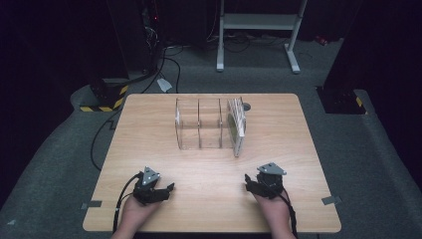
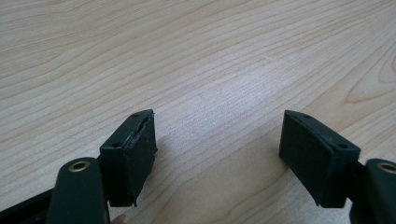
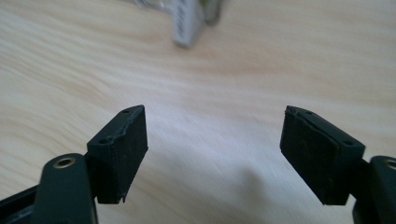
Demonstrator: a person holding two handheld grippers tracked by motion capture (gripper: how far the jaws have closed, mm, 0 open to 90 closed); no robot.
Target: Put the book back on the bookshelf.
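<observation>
A clear rack (image 1: 199,124) with three compartments stands at the middle of the wooden table (image 1: 149,129). Several flat packets (image 1: 237,124) stand upright at its right end; one blurred end (image 3: 187,23) appears at the top of the right gripper view. My left gripper (image 1: 164,191) (image 2: 217,140) rests near the front left edge, open, with bare wood between its pads. My right gripper (image 1: 249,183) (image 3: 215,140) sits near the front right, also open and holding nothing. Both are well short of the rack.
A small grey round object (image 1: 246,106) lies on the table behind the rack. On the carpet beyond stand a white metal frame (image 1: 259,22), cables and a yellow-black striped base (image 1: 107,97). Bare wood spans between the grippers and the rack.
</observation>
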